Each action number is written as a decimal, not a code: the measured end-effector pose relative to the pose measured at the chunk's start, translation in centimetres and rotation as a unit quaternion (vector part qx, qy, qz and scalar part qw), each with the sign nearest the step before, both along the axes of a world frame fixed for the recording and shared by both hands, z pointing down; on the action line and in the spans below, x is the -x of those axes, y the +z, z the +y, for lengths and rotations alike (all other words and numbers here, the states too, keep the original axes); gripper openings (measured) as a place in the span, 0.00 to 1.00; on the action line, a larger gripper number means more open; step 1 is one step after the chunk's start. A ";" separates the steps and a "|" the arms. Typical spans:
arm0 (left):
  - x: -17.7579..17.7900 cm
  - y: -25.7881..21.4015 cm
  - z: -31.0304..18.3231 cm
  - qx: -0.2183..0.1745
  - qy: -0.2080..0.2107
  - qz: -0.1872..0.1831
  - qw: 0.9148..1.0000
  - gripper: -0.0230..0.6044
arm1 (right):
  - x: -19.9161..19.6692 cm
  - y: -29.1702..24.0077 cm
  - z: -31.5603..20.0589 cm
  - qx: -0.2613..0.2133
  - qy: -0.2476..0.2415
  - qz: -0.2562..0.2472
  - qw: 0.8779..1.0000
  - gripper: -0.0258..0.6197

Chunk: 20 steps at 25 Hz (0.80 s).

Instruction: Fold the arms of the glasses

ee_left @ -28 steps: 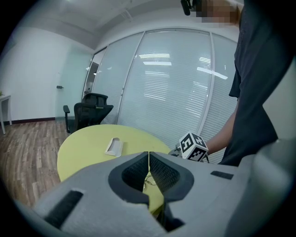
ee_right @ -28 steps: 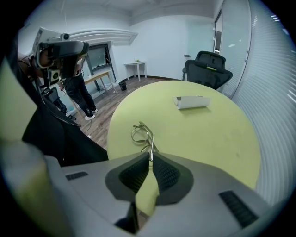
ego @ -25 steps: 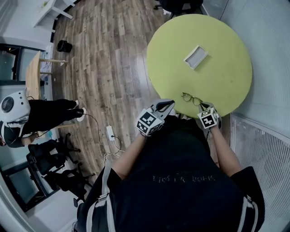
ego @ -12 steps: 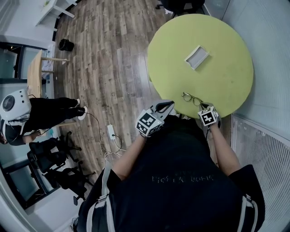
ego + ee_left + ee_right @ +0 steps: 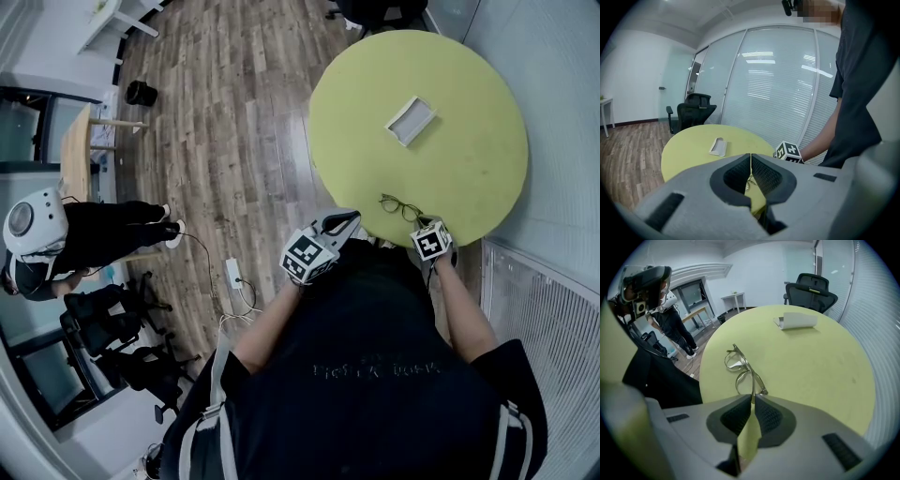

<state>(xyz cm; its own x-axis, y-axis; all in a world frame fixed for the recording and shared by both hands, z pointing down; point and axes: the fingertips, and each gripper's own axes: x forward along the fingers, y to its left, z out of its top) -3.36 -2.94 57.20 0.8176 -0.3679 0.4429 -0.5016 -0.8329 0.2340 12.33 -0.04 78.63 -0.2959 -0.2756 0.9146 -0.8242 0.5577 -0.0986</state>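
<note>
Pinching one arm's tip, the right gripper [image 5: 753, 400] has the glasses [image 5: 739, 366] running straight ahead; the left gripper [image 5: 750, 159], pressed together empty, hangs farther off.

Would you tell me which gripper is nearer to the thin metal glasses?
Right. The right gripper grips an arm of the thin metal glasses; the left gripper hangs to their left.

Dark short-sleeved T-shirt [image 5: 375, 319] on the person here, faint lettering [image 5: 380, 370] across its front, and pale grey straps [image 5: 216, 375] run over both shoulders. The left tongs [image 5: 750, 155] and right tongs [image 5: 753, 397] are smooth pale grey moulded shells with black ribbed pads [image 5: 766, 177] inside and dark slot-shaped recesses [image 5: 664, 210] on their flanks. Each carries a white cube [image 5: 307, 253] printed with black square markers.
</note>
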 end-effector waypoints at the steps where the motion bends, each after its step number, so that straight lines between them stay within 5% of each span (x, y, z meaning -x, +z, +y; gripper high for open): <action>1: 0.0 0.1 -0.1 0.000 0.001 0.000 1.000 0.07 | 0.0 0.2 0.0 0.002 0.002 0.000 1.000 0.11; 20: -0.5 0.4 -0.6 -0.002 0.012 0.011 1.000 0.07 | 0.3 0.8 -0.1 -0.022 -0.011 0.005 1.000 0.11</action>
<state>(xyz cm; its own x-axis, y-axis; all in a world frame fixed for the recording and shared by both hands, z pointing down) -2.86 -3.52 57.58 0.8351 -0.3504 0.4240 -0.4771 -0.8450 0.2414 11.99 -0.17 79.47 -0.2935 -0.3085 0.9048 -0.8121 0.5799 -0.0657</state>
